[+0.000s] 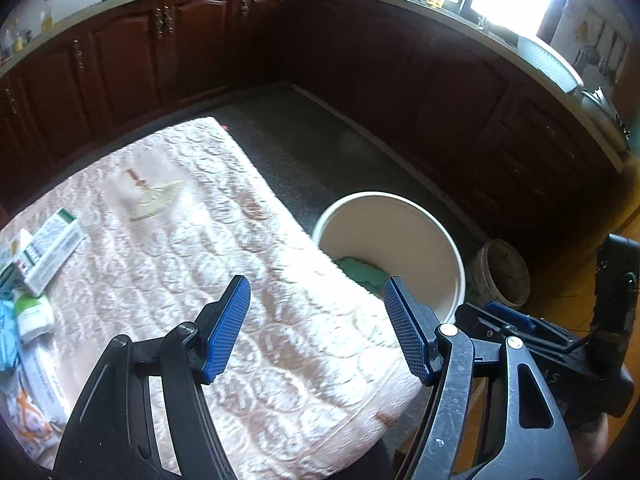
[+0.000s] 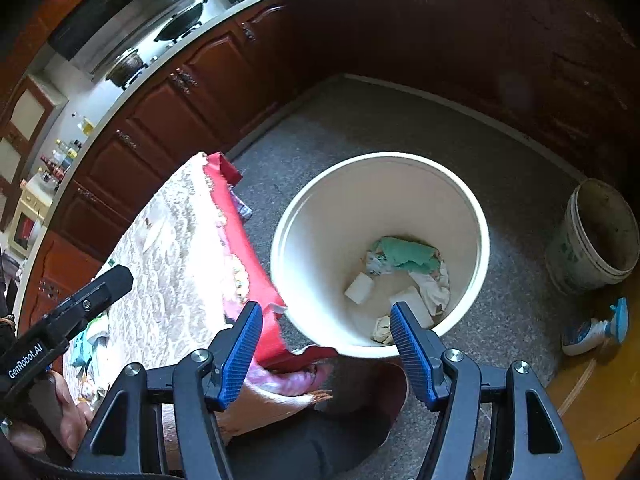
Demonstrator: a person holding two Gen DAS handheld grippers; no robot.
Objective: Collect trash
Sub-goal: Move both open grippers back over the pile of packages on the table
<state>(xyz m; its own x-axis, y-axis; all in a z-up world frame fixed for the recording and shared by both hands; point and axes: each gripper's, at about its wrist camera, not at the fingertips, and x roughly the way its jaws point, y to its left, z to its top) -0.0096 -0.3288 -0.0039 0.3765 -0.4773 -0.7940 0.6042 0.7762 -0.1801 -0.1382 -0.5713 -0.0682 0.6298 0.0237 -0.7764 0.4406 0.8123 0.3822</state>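
**Both tools empty over the bench edge and the white bin**

Left wrist view: your left tool (image 1: 316, 328) hangs over the bench (image 1: 168, 208), which wears a pale lace-patterned cloth. Its blue pads stand well apart with nothing between them. Along the bench's left edge lies a cluster of trash still to collect: a green-and-white carton (image 1: 52, 252) printed with small text too blurred to read, a white tube with a green band (image 1: 34, 314), a blue wrapper (image 1: 7, 336) and a white packet with orange print (image 1: 28, 412) whose lettering cannot be made out. Farther up the cloth lies a flattened pale scrap (image 1: 154, 200). Past the bench's right edge the white bin (image 1: 440, 240) stands on the grey floor, a green piece showing inside. Your right tool's body sits at the lower right of this view.

Right wrist view: your right tool (image 2: 326, 354) points down at the white bin (image 2: 320, 216), just beside the bench corner. Its jaws are opening, with nothing gripped between the pads. In the bin lie a green crumpled piece (image 2: 406, 254), white crumpled paper (image 2: 434, 286) and two small white blocks (image 2: 360, 288). A red underlay (image 2: 240, 240) hangs off the bench edge. The left tool's body at lower left reads "GenRobot.AI". A dirty old bucket (image 2: 596, 236) with illegible green print stands well to the bin's right, near a blue-and-white shoe (image 2: 596, 330).
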